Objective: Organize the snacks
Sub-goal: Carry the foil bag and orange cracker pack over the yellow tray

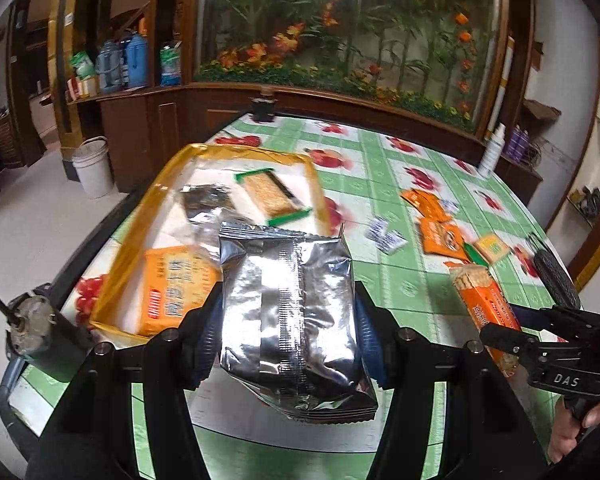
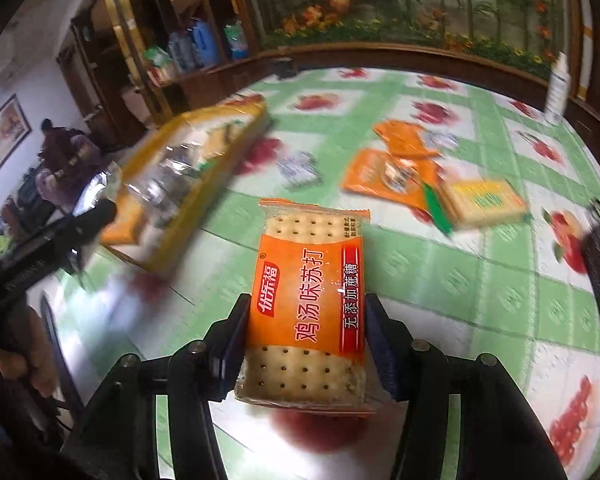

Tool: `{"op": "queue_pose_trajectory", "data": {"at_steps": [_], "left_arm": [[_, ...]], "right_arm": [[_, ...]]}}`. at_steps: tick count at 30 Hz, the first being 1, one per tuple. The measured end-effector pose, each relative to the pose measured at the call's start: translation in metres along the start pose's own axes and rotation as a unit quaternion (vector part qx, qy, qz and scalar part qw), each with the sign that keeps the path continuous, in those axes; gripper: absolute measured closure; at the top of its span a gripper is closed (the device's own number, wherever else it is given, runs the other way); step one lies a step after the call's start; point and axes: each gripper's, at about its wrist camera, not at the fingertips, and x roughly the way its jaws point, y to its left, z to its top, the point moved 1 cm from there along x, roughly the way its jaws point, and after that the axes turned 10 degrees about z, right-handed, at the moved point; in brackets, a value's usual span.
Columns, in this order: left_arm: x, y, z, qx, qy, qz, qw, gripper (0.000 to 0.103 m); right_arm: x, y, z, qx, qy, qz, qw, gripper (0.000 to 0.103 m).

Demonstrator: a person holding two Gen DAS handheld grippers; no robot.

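silver packet (image 1: 288,320) between left claw (image 1: 286,336) pads, cracker pack (image 2: 308,304) between right claw (image 2: 306,344) pads

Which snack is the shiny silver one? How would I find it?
Start at the yellow-rimmed tray on the green checked tablecloth. In front of it, the left hand-held gripper holds the silver foil packet. It shows plain foil; the neighbouring packets are orange or green-edged.

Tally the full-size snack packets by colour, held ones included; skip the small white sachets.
Orange packets: 4
Silver foil packets: 2
Green-edged cracker packets: 2
Total: 8
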Motion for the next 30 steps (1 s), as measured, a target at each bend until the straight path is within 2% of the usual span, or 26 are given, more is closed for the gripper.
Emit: {"op": "queue_pose_trajectory", "data": {"at_steps": [7,16,22,30], "left_arm": [[0.013,0.029,0.008,-0.025,0.005,0.021,0.9995,0.045],[0.050,0.051,0.023,-0.035,0.030,0.032,0.9984,0.045],[0.074,0.060,0.035,-0.043,0.045,0.042,0.9972,0.045],[0.085,0.062,0.031,-0.045,0.053,0.045,0.9966,0.045]], "right_arm": [[0.020,0.041,0.038,-0.022,-0.005,0.051,0.998,0.048],[0.070,0.079,0.090,-0.019,0.018,0.096,0.995,0.048],[0.112,0.091,0.126,-0.010,0.027,0.099,0.995,0.048],[0.160,0.090,0.146,0.002,0.044,0.081,0.996,0.048]]}}
